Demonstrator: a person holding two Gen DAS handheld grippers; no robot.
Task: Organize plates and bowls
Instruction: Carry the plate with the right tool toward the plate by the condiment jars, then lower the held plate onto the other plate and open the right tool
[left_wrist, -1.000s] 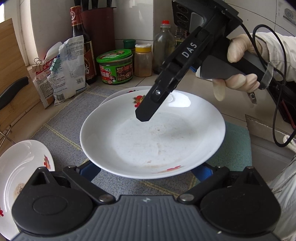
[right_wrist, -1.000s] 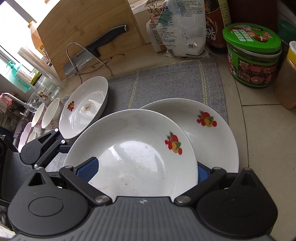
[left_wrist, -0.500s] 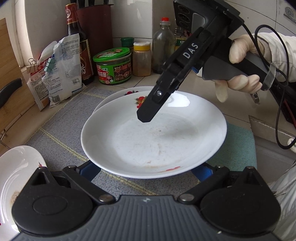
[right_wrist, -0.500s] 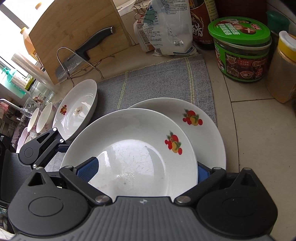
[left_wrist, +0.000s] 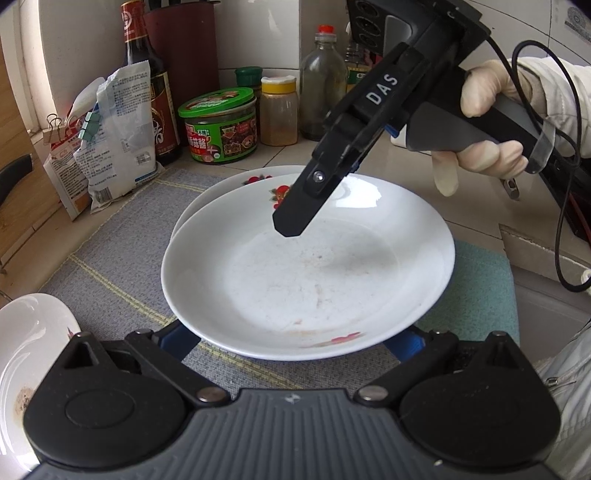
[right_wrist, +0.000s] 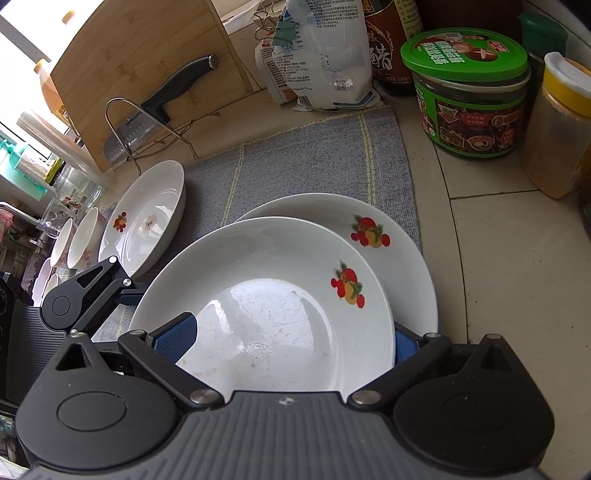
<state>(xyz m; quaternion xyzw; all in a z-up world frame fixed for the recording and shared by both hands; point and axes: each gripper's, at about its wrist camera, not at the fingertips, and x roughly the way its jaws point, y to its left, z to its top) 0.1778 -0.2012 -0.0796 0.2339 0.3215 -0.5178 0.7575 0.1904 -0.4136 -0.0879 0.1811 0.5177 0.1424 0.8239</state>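
A white plate with a fruit print hangs just above a second matching plate that lies on the grey mat. My left gripper grips its near rim with blue pads. My right gripper grips the opposite rim; its upper finger reaches over the plate. A third plate lies at the mat's left end, with small bowls beyond it.
Behind the mat stand a green-lidded jar, a yellow-lidded spice jar, a soy sauce bottle, a glass bottle and a clipped bag. A cutting board with a knife leans at left.
Both grippers carried the held plate toward the plate on the mat. It now overlaps that plate more. The left plate has slid further out of the left view.
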